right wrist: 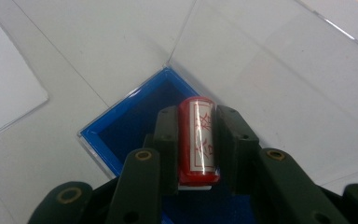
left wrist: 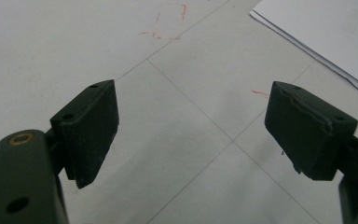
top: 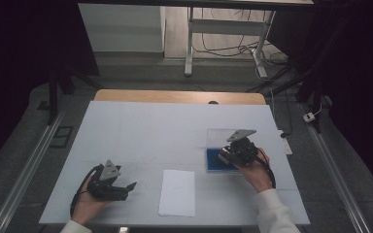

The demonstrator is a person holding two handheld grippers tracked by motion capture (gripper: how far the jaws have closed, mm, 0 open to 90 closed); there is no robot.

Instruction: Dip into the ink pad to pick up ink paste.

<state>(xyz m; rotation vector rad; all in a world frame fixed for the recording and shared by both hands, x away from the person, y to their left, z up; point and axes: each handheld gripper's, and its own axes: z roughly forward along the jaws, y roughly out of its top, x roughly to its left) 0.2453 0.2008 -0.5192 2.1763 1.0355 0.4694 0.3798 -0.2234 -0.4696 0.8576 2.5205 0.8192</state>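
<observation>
Right gripper [right wrist: 196,144] clamped on a small red stamp [right wrist: 198,140]; cylinder shape, glossy red body, white label face with red characters; black jaws press flat on both of its sides. Stamp sits directly above the blue tray [right wrist: 135,116]; tray is shallow, square-cornered, matte felt-like blue floor, thin clear plastic rim. Clear lid [right wrist: 279,79] stands hinged open behind the blue tray, transparent and smooth, faint glare along its edges.

High view: right gripper [top: 227,154] over the blue tray [top: 213,164], the person's hand wrapped round its body, grey three-cornered plate on top. White paper sheet [top: 177,192] lies flat just left of the blue tray, rectangular, plain; left gripper [top: 126,188] further left of the tray, beyond the sheet, near the table's front edge.

Left gripper view: left gripper [left wrist: 191,126] jaws wide apart, nothing between them; pads are matte black blocks, the right pad's edge chipped. Table [left wrist: 182,116] under it is pale grey, smooth, thin crossing seam lines, faint red pen marks; sheet corner [left wrist: 335,32] at upper right.
</observation>
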